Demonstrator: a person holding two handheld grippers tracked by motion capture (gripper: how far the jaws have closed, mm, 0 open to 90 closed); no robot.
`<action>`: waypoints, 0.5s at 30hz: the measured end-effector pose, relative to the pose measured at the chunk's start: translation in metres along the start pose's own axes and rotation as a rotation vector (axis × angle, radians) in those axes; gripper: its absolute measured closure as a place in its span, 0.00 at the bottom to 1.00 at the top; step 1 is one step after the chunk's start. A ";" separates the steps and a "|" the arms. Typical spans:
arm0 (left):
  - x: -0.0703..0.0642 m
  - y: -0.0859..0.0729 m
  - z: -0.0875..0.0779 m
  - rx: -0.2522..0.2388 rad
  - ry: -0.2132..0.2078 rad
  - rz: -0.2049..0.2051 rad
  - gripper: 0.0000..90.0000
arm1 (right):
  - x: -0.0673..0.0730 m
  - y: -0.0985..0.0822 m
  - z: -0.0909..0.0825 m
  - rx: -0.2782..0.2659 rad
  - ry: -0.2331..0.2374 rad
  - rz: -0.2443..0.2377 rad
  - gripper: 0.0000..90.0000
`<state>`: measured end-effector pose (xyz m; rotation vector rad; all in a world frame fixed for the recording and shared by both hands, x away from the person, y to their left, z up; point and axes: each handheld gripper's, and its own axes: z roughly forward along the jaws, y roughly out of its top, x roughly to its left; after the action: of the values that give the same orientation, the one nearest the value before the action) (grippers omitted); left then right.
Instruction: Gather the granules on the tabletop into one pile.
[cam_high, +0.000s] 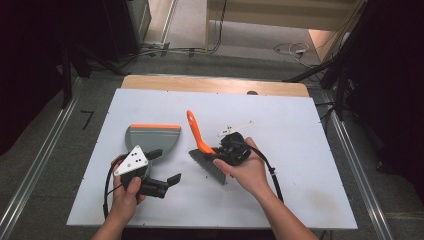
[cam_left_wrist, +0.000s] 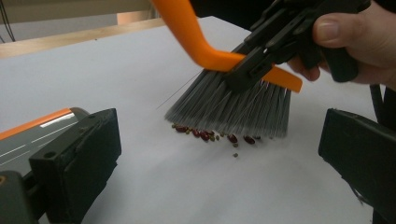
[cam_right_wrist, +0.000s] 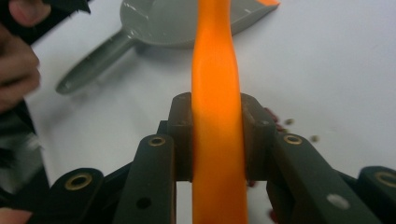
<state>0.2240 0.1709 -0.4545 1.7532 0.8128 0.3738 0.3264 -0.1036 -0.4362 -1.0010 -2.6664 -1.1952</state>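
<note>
— Margins first: how much bare board lies around the work?

— Plenty. The white rectangular tabletop (cam_high: 295, 195) shows a wide bare strip along its near edge, and more open surface toward its right and far edges. At the left, the grey plastic dustpan with an orange lip (cam_high: 151, 136) lies flat, well inside the left edge, its lip toward the far side.

— And the left gripper?

— The left gripper (cam_high: 162, 167) sits just in front of the dustpan's near end, jaws standing wide apart with nothing between them; in the left gripper view one jaw is just beside the pan, and bare table spreads between the jaws.

— Toward the middle?

— The hand brush with an orange curved handle and grey bristles (cam_left_wrist: 233, 105) stands near the table's centre, bristle tips down at the surface, handle slanting up and away. A small cluster of dark red and greenish beans (cam_left_wrist: 210, 135) lies right at the bristle edge, apart from the dustpan.

— The right one?

— The right gripper (cam_right_wrist: 217, 135) is clamped on the orange handle just above the bristle head, one pad on each side.
</note>
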 end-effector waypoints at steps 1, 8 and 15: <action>0.000 0.000 0.000 0.000 0.000 0.000 0.00 | 0.000 0.000 0.000 0.000 0.000 0.000 0.77; 0.001 -0.001 0.001 0.004 -0.002 0.001 0.00 | -0.010 -0.001 0.031 -0.015 0.013 0.132 0.77; 0.000 -0.001 0.002 0.008 -0.006 0.000 0.00 | -0.023 -0.001 0.035 0.026 -0.106 0.136 0.76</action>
<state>0.2248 0.1702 -0.4564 1.7607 0.8110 0.3664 0.3516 -0.0925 -0.4678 -1.2529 -2.6327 -1.1082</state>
